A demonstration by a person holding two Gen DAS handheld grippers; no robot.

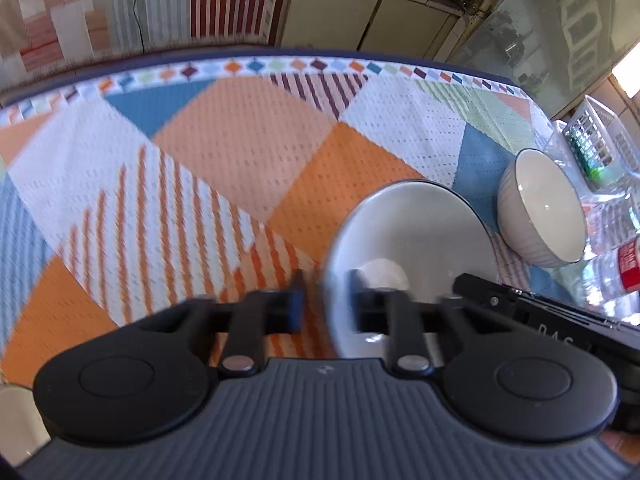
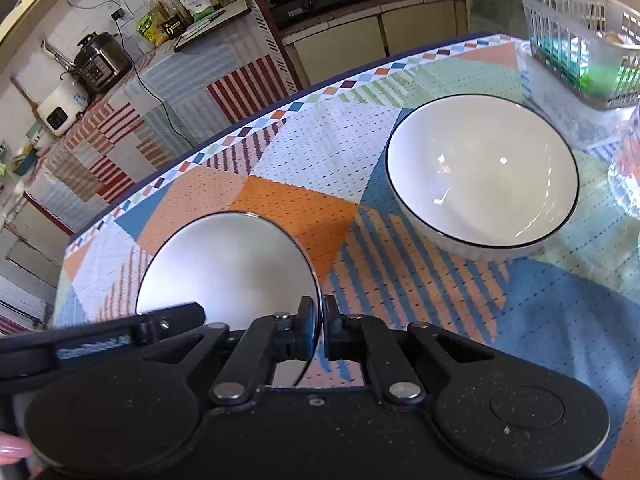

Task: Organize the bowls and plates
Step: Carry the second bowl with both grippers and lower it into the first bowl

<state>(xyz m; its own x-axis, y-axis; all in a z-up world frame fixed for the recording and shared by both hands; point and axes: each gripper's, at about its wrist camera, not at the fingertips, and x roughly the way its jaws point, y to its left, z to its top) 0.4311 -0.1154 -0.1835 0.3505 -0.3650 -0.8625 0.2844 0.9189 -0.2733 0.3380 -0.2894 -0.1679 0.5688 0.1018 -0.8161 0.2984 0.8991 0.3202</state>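
Observation:
A small white bowl with a thin black rim [image 1: 408, 240] is held between both grippers above the patterned tablecloth; it also shows in the right wrist view [image 2: 228, 268]. My left gripper [image 1: 326, 304] straddles its left rim, jaws a little apart around the wall. My right gripper [image 2: 321, 328] is shut on its right rim. The right gripper's body [image 1: 540, 312] shows at the bowl's right edge. A larger white ribbed bowl [image 1: 540, 208] stands upright on the cloth to the right, also in the right wrist view [image 2: 482, 176].
A white plastic basket [image 2: 580, 36] with packets stands at the table's far right. Clear plastic bottles [image 1: 616, 264] lie beside the large bowl. A white object [image 1: 16, 420] sits at the lower left. Beyond the far table edge [image 2: 240, 120] is a kitchen counter.

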